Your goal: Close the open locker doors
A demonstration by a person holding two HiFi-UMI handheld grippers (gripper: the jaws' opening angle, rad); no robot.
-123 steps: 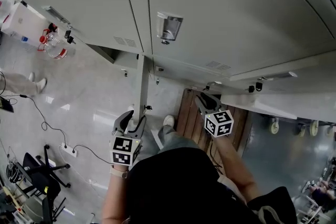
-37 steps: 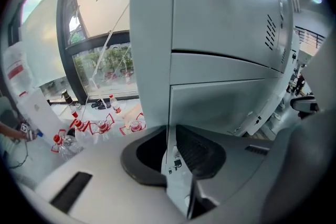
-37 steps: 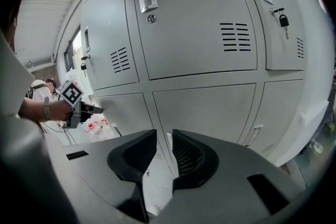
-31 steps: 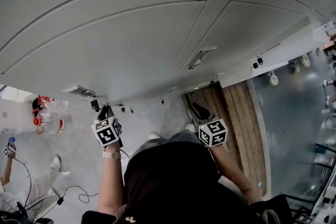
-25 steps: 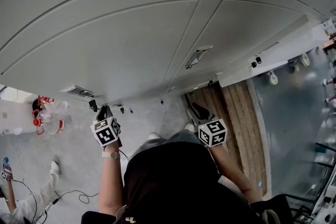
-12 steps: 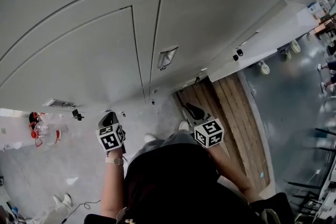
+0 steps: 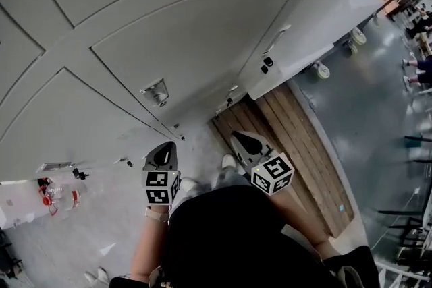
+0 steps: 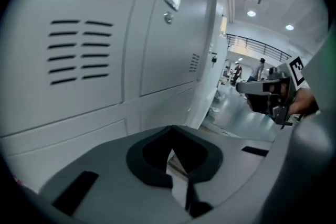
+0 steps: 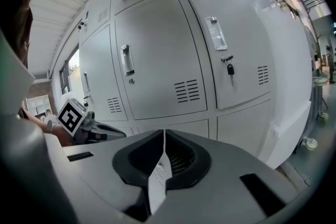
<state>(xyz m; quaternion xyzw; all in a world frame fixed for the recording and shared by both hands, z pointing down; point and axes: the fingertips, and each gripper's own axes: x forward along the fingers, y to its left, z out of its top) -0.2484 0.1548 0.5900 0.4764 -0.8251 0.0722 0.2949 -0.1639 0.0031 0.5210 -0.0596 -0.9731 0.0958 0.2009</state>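
My left gripper [image 7: 162,156] has its jaws closed on nothing. My right gripper [image 7: 248,144] is closing its empty jaws. Both face the grey lockers [image 7: 196,37].

I am working in a locker area at the edge of a large industrial hall. Grey steel lockers [image 7: 202,30] fill the upper left of the head view; the right gripper view shows their louvred vents [image 9: 189,91] and a key [image 9: 230,68]. Right: polished grey floor [image 7: 378,111], wooden platform [image 7: 297,145]. Upper right of the left gripper view: gallery railing [image 8: 257,45], ceiling lights [image 8: 251,13].
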